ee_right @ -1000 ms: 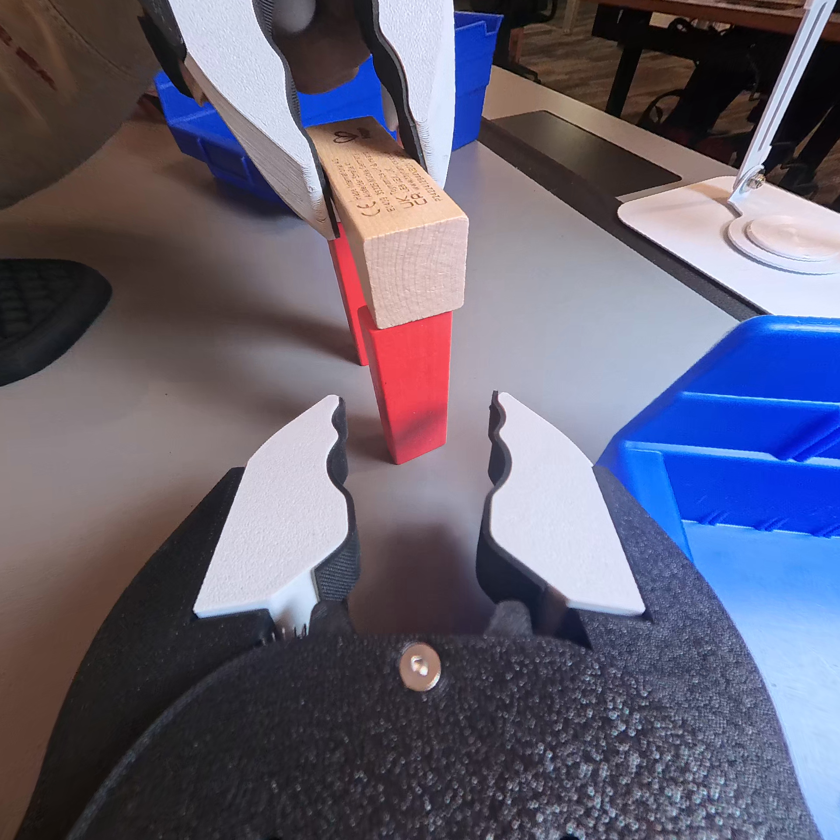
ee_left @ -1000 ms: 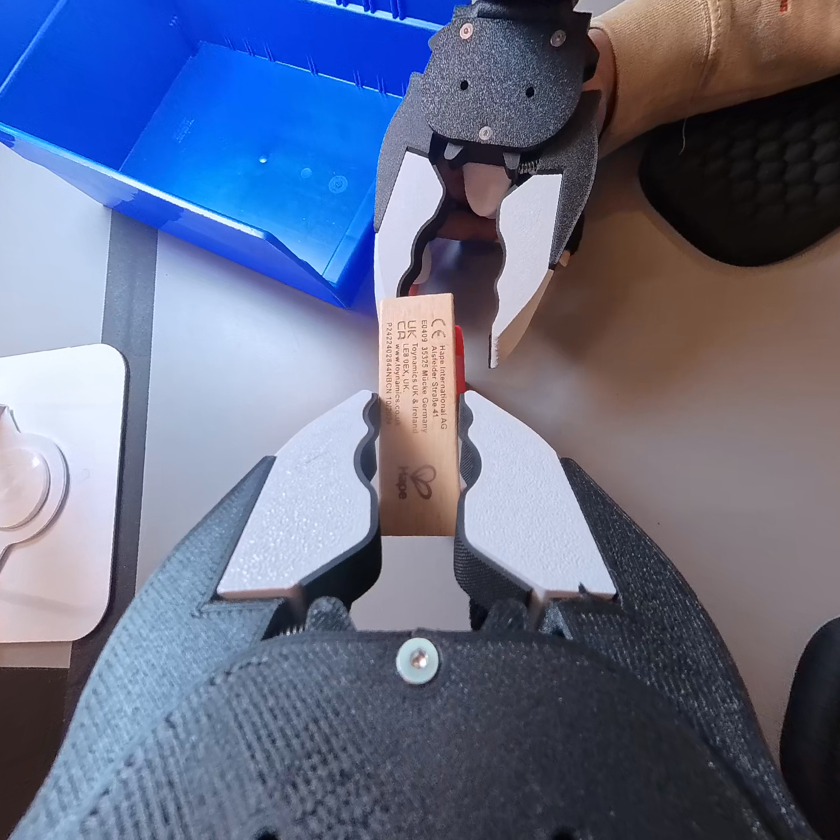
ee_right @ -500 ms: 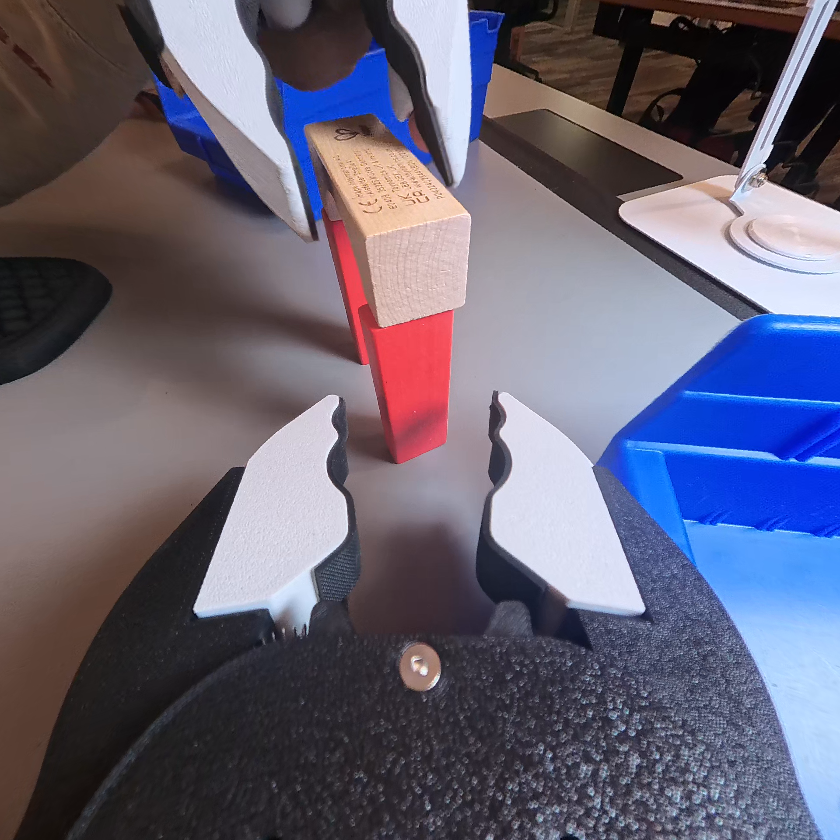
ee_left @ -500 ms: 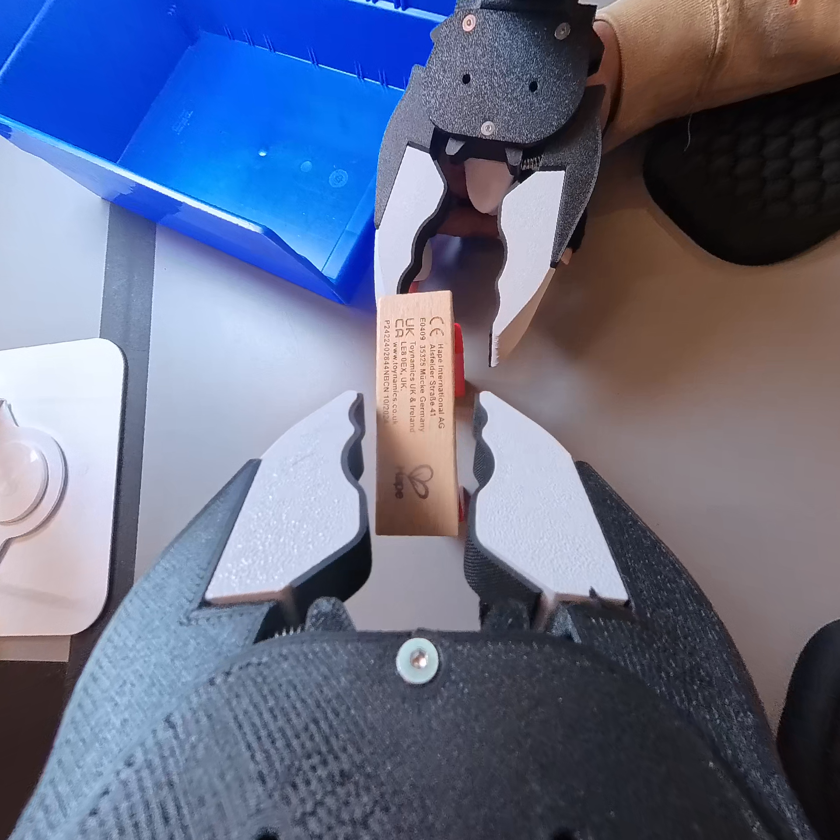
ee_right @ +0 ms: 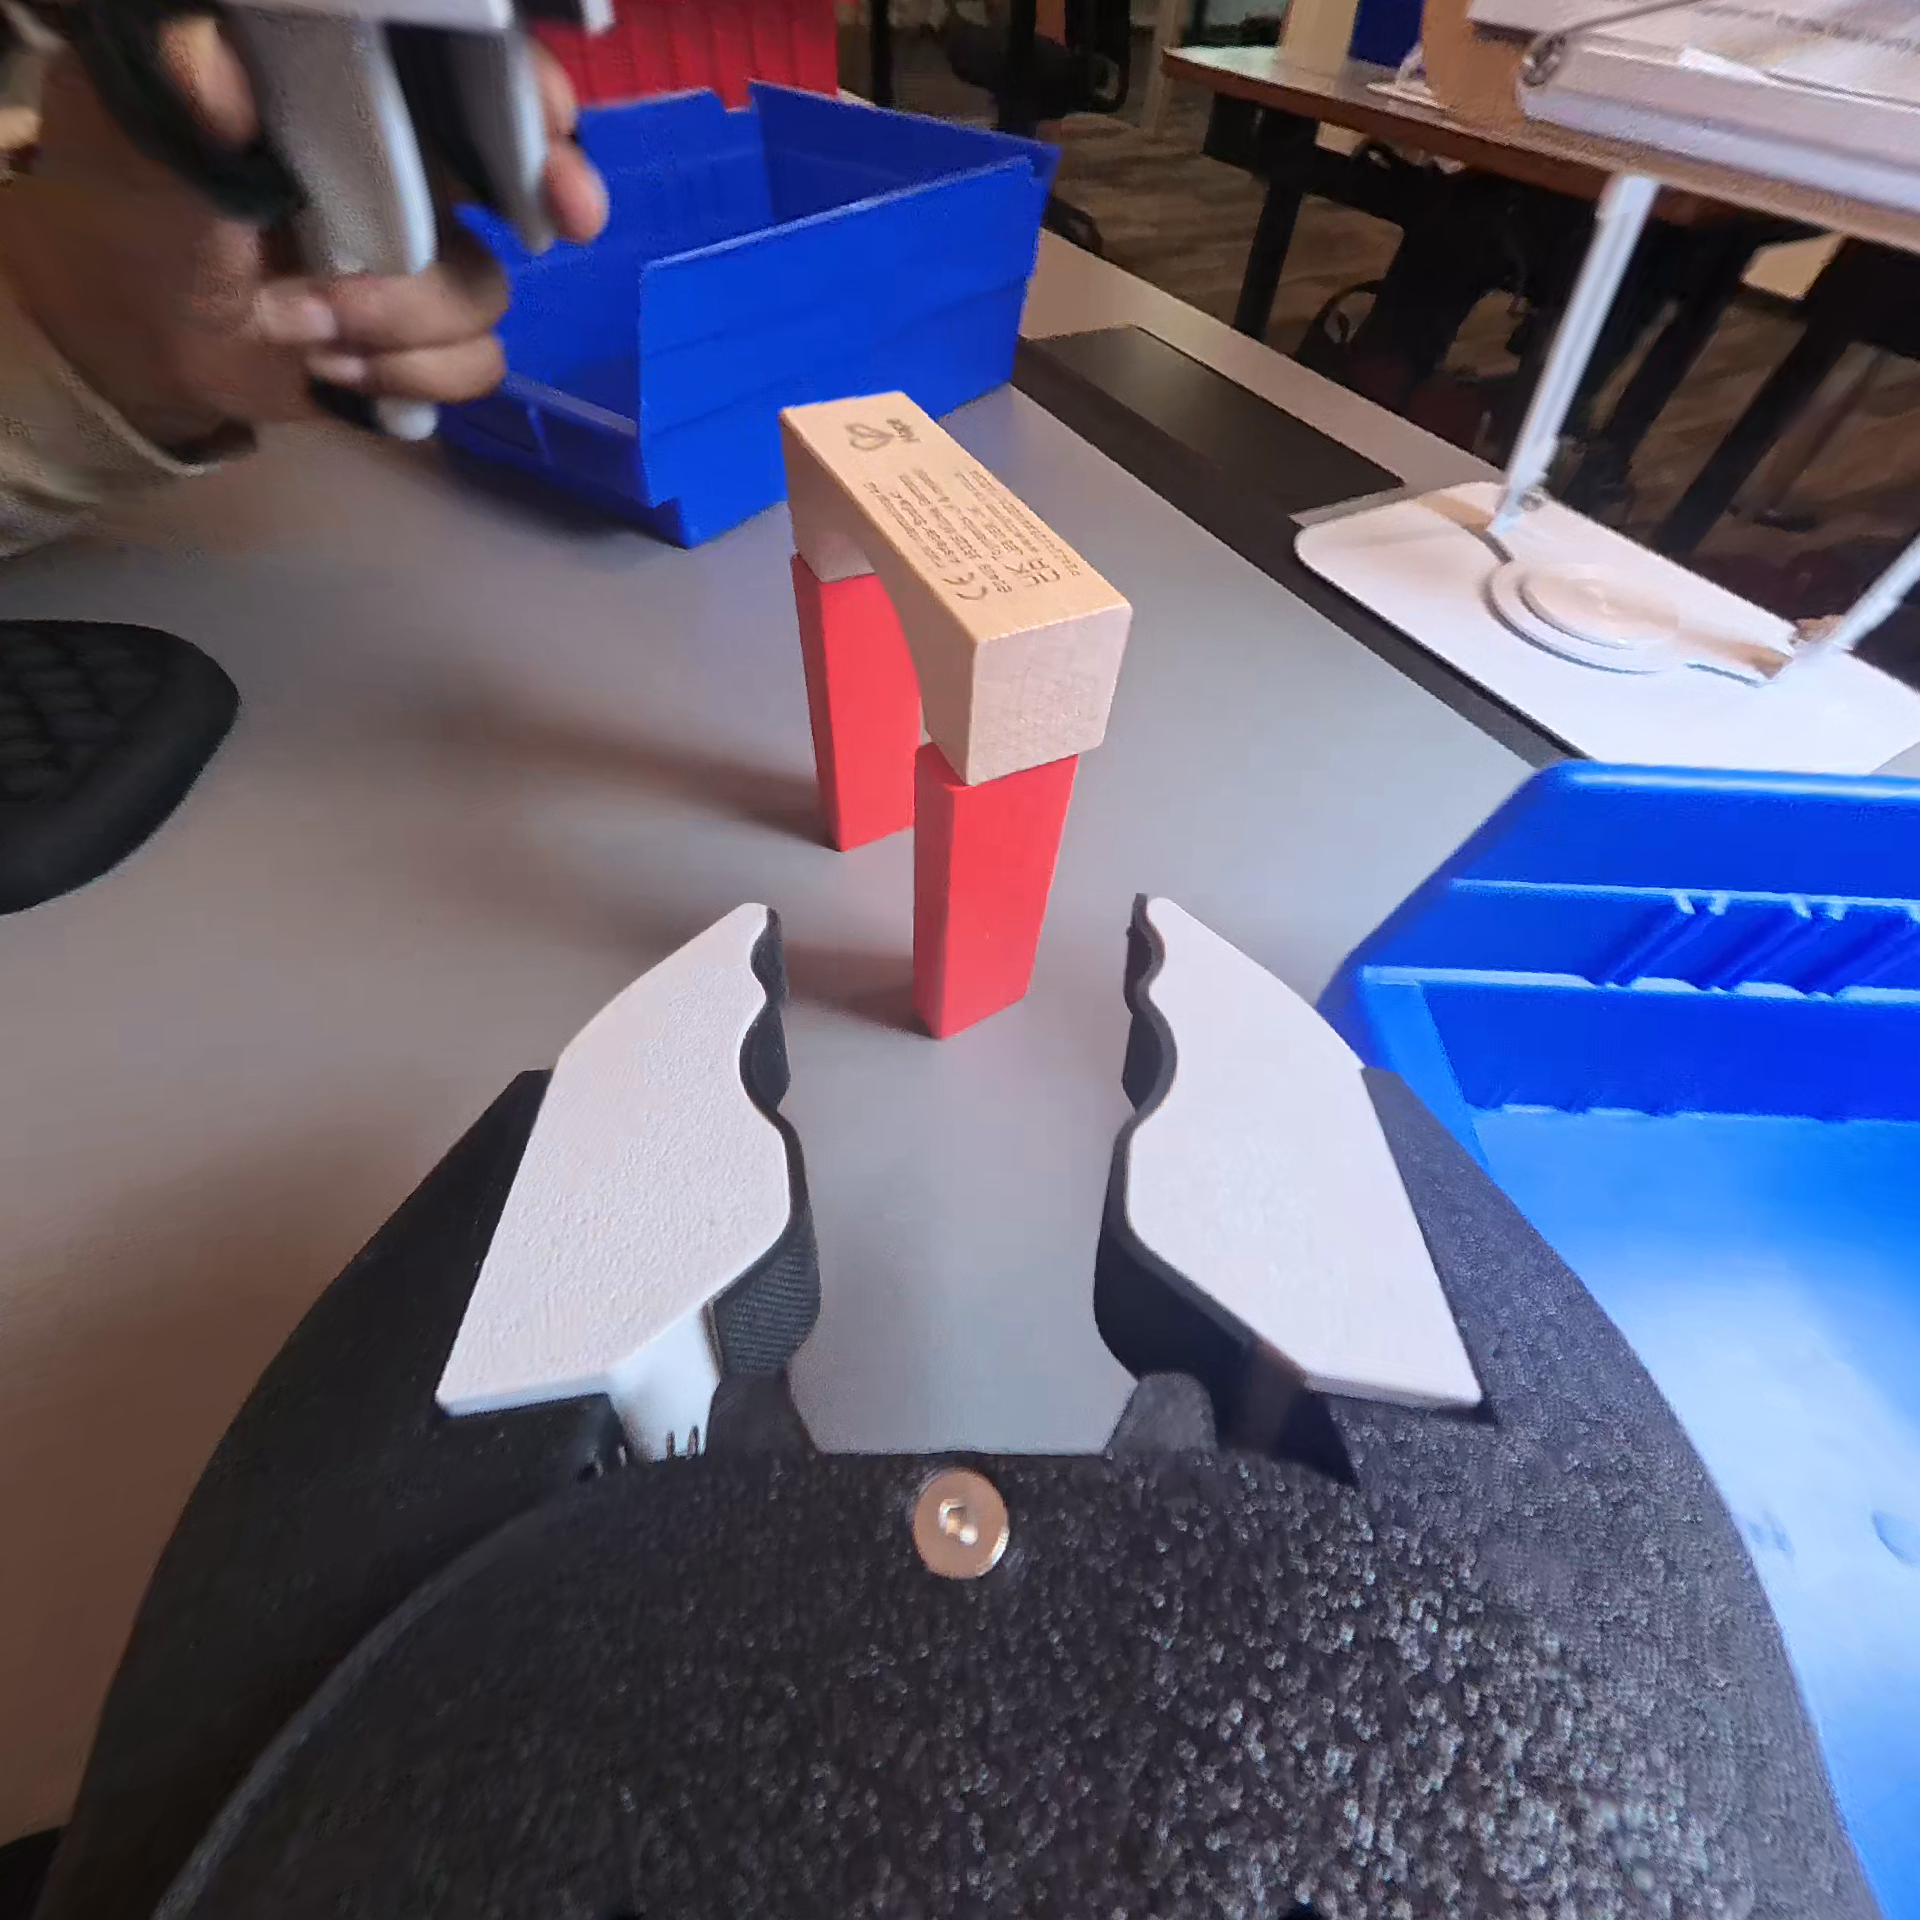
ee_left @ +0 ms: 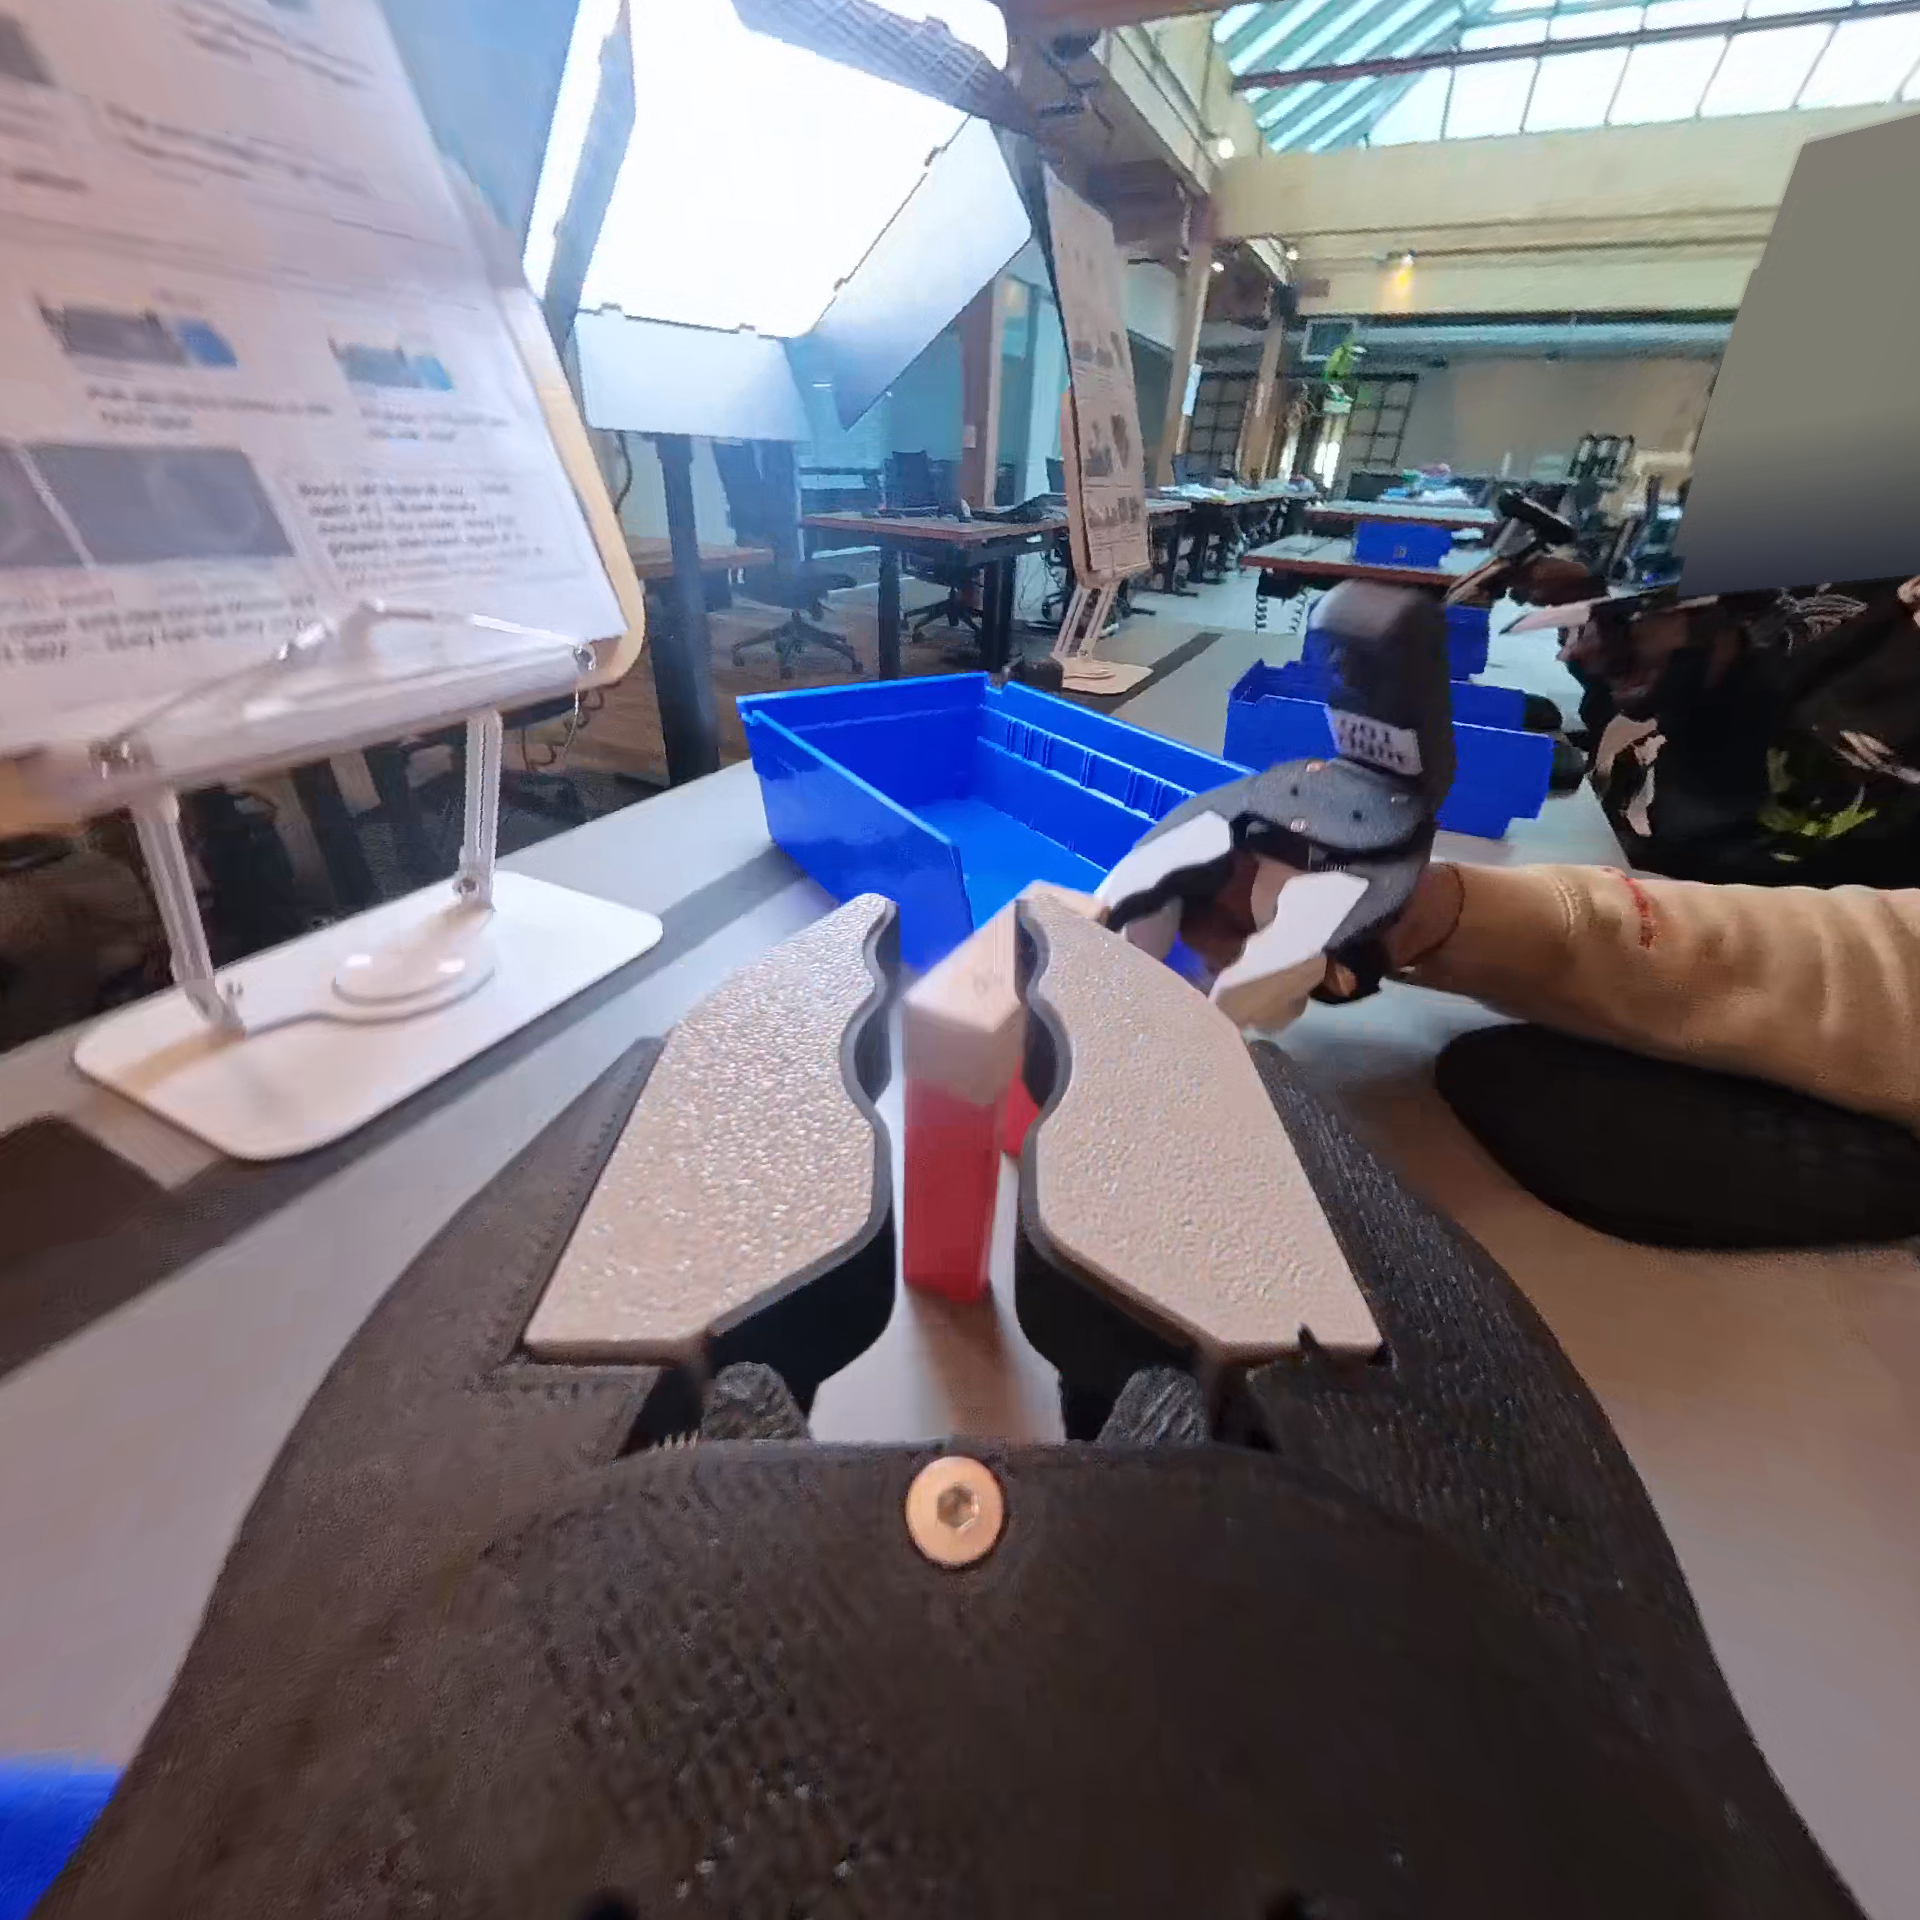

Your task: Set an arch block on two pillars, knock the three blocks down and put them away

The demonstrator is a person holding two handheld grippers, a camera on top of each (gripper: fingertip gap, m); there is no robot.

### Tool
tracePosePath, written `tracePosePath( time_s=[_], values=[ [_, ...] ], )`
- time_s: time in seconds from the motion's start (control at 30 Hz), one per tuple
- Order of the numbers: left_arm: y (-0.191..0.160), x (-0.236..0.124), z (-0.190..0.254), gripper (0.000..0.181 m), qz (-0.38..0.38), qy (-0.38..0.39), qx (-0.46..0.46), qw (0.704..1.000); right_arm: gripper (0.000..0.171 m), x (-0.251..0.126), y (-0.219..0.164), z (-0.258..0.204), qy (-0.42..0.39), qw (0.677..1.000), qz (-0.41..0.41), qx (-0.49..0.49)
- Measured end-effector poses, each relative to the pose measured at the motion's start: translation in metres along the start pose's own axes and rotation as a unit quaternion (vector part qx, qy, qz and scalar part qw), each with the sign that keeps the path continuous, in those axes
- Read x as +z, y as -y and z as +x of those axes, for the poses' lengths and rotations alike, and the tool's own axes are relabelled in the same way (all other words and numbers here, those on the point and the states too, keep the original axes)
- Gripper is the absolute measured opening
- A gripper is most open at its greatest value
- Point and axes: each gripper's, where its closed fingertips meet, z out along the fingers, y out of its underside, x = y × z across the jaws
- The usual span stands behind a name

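Observation:
A natural wood arch block [ee_right: 977, 561] rests across two upright red pillars [ee_right: 987, 894] [ee_right: 857, 707] on the grey table. No gripper touches it. My right gripper [ee_right: 951, 914] is open and empty, low on the table just in front of the near pillar. My left gripper [ee_right: 457, 208] is held in a hand, up and behind the arch at the far left. In the left wrist view my left gripper [ee_left: 956, 914] is level, with the jaws almost together and nothing between them. Beyond its tips stand the arch end [ee_left: 961, 1029] and a pillar [ee_left: 951, 1184], with the right gripper [ee_left: 1174, 956] behind.
A blue bin [ee_right: 1662, 1039] stands right of the right gripper, and another blue bin [ee_right: 831, 291] stands behind the arch. A white stand base [ee_right: 1558, 623] sits at the right, with a document holder [ee_left: 364, 987] on it. A black pad [ee_right: 94, 748] lies at the left. My hands' fingertips stand some 20 cm from each other. About 10 cm separates my right fingertips from the pillar [ee_left: 951, 1184]. Seen from the right wrist view [ee_right: 858, 689] as well.
My left gripper has let go of the arch, drawn back and swung from looking down to level, and its jaws have narrowed. The arch stays on both pillars. The right gripper stays open.

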Motion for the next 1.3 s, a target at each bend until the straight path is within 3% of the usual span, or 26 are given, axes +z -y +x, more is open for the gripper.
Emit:
tracePosePath(
  time_s=[0.1, 0.2, 0.37, 0.4, 0.53, 0.6, 1.0, 1.3],
  values=[
    [-0.044, -0.027, 0.011, 0.0, -0.014, 0.026, -0.029, 0.999, 0.062, -0.013, 0.0, -0.004, -0.059, 0.998, -0.028, 0.004],
    [-0.08, -0.037, 0.017, 0.0, -0.077, 0.068, -0.045, 0.994, 0.063, -0.028, 0.0, -0.015, -0.112, 0.992, -0.042, 0.035],
    [-0.112, -0.037, 0.019, 0.0, -0.143, 0.128, 0.007, 0.981, 0.064, -0.038, -0.005, -0.037, -0.156, 0.986, -0.037, 0.039],
    [-0.116, -0.035, 0.019, 0.005, -0.156, 0.134, 0.013, 0.979, 0.066, -0.036, -0.007, -0.042, -0.149, 0.987, -0.035, 0.039],
    [-0.13, -0.031, 0.019, 0.064, -0.196, 0.139, 0.01, 0.971, 0.078, -0.024, -0.022, -0.04, -0.136, 0.988, -0.057, 0.038],
    [-0.136, -0.031, 0.018, 0.084, -0.211, 0.141, 0.002, 0.967, 0.084, -0.02, -0.03, -0.038, -0.135, 0.988, -0.07, 0.039],
    [-0.137, -0.028, 0.023, 0.088, -0.212, 0.135, 0.015, 0.968, 0.086, -0.017, -0.028, -0.021, -0.169, 0.983, -0.061, 0.029],
    [-0.137, -0.027, 0.026, 0.089, -0.209, 0.128, 0.017, 0.969, 0.108, 0.058, 0.001, 0.002, -0.166, 0.985, -0.026, 0.033]
  ],
)
